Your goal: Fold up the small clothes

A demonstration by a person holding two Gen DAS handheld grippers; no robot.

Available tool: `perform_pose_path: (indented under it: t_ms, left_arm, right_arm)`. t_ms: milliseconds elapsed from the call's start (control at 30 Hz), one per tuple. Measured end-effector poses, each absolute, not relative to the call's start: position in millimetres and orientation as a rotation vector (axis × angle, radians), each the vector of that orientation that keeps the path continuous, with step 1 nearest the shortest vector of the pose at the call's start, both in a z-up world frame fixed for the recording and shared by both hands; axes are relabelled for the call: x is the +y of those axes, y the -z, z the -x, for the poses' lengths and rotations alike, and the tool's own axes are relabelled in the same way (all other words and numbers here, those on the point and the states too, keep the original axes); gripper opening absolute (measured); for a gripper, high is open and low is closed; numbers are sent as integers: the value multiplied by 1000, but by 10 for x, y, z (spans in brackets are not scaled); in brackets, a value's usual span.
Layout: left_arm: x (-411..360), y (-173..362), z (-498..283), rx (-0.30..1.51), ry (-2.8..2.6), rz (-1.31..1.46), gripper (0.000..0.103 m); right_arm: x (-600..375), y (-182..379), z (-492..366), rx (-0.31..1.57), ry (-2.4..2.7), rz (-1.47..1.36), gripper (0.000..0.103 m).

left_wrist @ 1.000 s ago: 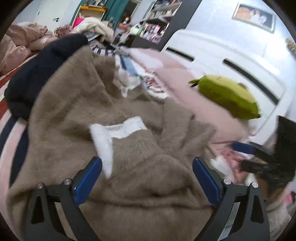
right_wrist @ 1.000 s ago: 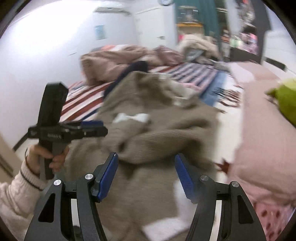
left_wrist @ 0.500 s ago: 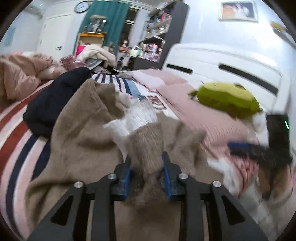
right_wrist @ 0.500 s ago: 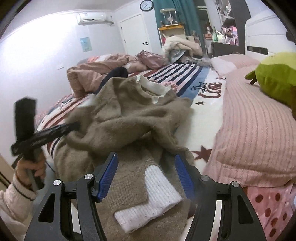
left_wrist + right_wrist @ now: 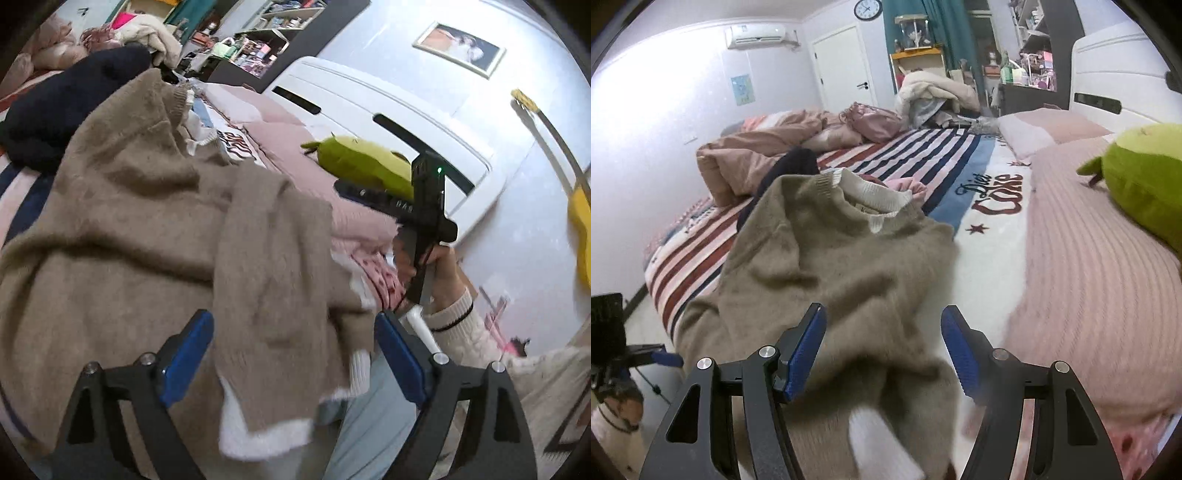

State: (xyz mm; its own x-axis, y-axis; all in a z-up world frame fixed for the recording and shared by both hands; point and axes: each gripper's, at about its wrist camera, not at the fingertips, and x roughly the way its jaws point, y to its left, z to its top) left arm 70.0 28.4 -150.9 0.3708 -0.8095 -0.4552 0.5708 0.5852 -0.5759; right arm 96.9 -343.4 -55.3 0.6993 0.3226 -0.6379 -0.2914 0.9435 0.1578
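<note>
A fuzzy tan sweater [image 5: 827, 258] with a white collar lies spread on the striped bedspread [image 5: 923, 155]. One sleeve [image 5: 273, 266] is folded across its body, and its white cuff [image 5: 258, 432] rests near the bed edge. My left gripper [image 5: 291, 332] straddles that sleeve; its jaws are opening and the blue pads stand clear of the knit. In the right wrist view my right gripper [image 5: 882, 314] hovers open over the sweater's lower part, with a white cuff [image 5: 875, 432] blurred below it. Each gripper shows in the other's view: the right gripper [image 5: 354, 192] held by a hand, the left gripper [image 5: 665, 358] at the lower left.
A navy garment [image 5: 66, 107] lies beyond the sweater's collar. A ribbed pink blanket [image 5: 1089, 280] and a green plush toy [image 5: 1141, 184] sit to the right, before a white headboard [image 5: 369, 107]. Rumpled quilts [image 5: 764, 144] are piled at the bed's far side.
My left gripper shut on the sleeve, carried it across the sweater, then opened and let it go. The right gripper stayed open while its view shifted over the sweater.
</note>
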Motion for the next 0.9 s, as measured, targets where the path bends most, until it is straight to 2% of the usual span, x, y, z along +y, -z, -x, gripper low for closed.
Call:
perform_pose_path:
  t_ms: [133, 167, 200, 233, 267, 300, 333, 367, 600, 700, 800, 833, 900]
  left_arm:
    - [2, 1653, -1010, 873, 772, 211, 87]
    - [-84, 1747, -1091, 923, 751, 188, 82]
    - [-172, 1847, -1149, 972, 742, 179, 71]
    - [-251, 1917, -1167, 1004, 746, 164, 36]
    - [-290, 1935, -1160, 1003, 756, 142, 23]
    - [-318, 1915, -1143, 988, 763, 128, 20]
    - [-318, 1887, -1135, 976, 758, 124, 7]
    - [-291, 1845, -1142, 971, 762, 146, 3]
    - [77, 1234, -1170, 793, 670, 22, 2]
    - [221, 1219, -1308, 816, 606, -44, 2]
    - [340, 1419, -1413, 885, 568, -62, 4]
    - [326, 1478, -1409, 902, 534, -86, 9]
    - [354, 1565, -1324, 904, 469, -164, 26]
  right_arm:
    - [-3305, 848, -1128, 851, -307, 46, 61]
    - [-3301, 987, -1118, 892, -300, 72, 60]
    - [-3300, 1085, -1104, 915, -287, 93, 60]
    - [-3310, 1191, -1087, 933, -268, 113, 60]
    - [-3319, 1242, -1078, 935, -263, 111, 60]
    - [-3348, 1288, -1067, 935, -266, 91, 60]
    - [-3372, 1307, -1060, 930, -268, 68, 60]
    - [-3396, 1310, -1054, 929, -267, 48, 60]
    - [-3187, 1205, -973, 899, -300, 72, 61]
    - [-2931, 1273, -940, 920, -349, 109, 62]
    - [-2845, 1316, -924, 915, -334, 132, 65]
    - [-2840, 1311, -904, 903, -331, 142, 65]
    - [-2884, 1271, -841, 882, -341, 130, 65]
